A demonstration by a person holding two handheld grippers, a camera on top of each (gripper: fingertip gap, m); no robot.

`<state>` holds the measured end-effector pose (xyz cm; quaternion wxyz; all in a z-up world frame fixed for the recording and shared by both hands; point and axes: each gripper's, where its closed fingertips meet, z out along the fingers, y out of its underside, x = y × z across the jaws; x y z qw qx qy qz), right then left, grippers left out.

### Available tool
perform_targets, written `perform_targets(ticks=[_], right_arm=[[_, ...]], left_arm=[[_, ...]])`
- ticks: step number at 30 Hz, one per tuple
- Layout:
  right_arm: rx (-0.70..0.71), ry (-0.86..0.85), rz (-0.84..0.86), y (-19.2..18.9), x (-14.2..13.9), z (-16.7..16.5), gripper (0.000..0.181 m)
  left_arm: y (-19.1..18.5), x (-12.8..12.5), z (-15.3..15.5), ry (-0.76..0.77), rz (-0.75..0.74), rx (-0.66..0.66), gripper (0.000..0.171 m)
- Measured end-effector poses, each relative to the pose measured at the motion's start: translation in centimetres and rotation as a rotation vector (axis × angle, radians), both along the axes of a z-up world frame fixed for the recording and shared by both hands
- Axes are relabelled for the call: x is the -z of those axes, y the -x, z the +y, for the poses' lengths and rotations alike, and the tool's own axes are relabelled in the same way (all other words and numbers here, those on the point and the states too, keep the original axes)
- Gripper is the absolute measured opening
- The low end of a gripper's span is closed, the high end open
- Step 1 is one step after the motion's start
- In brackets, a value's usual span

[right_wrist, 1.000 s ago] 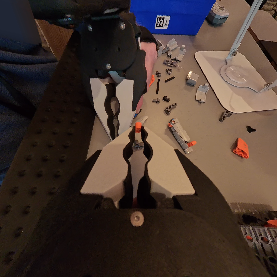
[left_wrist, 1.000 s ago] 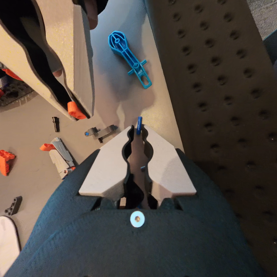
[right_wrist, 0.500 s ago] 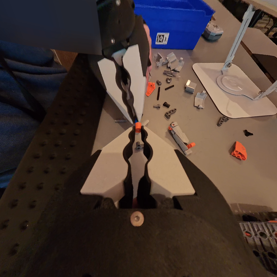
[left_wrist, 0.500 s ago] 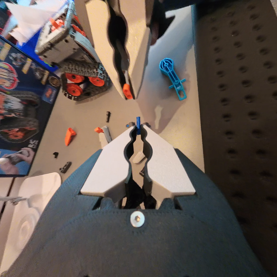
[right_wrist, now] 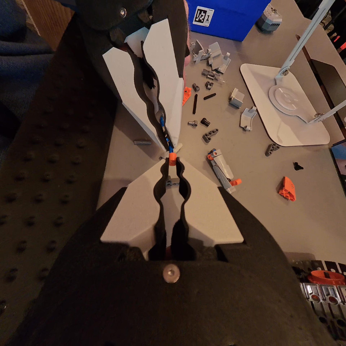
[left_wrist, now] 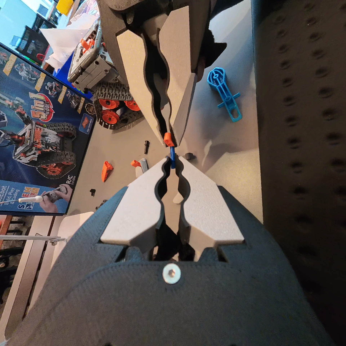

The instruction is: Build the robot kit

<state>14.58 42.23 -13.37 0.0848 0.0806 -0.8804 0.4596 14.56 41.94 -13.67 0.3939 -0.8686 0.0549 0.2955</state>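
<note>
Contact is now made between the blue pin (left_wrist: 172, 158), pinched by the left gripper (left_wrist: 172, 159), and the orange connector (left_wrist: 168, 139), clamped by the right gripper (right_wrist: 172, 159), which were apart a second ago.

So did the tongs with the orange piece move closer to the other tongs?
Yes. In the left wrist view, the right tongs came down from the upper left, past the blue tool, until the orange piece met the blue pin.

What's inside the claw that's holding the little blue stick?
The left claw pinches only the blue stick at its very tips. Farther back its wavy gap is empty, and the table shows through. How far the stick reaches between the tips is hidden.
</note>
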Motion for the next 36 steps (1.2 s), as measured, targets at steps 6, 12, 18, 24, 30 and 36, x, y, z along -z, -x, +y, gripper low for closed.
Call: perform_targets(ticks=[6, 12, 18, 24, 30, 36], right_arm=[[-0.005, 0.003, 0.007, -0.1, -0.1, 0.1, 0.005], [-0.001, -0.027, 0.071, 0.0, 0.0, 0.0, 0.005], [-0.003, -0.051, 0.093, -0.1, 0.2, 0.1, 0.005], [-0.002, -0.062, 0.1, -0.1, 0.3, 0.1, 0.005], [0.003, -0.095, 0.126, -0.1, 0.8, 0.1, 0.005], [0.017, -0.116, 0.139, 0.0, 1.2, -0.1, 0.005]], left_arm=[[-0.1, 0.0, 0.1, 0.006, 0.005, -0.001, 0.003], [-0.1, 0.1, 0.0, 0.018, 0.01, -0.001, 0.003], [-0.2, 0.2, 0.1, 0.024, 0.007, 0.004, 0.003], [-0.3, 0.3, 0.1, 0.033, 0.005, 0.003, 0.003], [-0.3, 0.6, 0.1, 0.047, -0.004, 0.001, 0.002], [-0.4, 0.8, 0.0, 0.064, 0.014, 0.007, 0.002]])
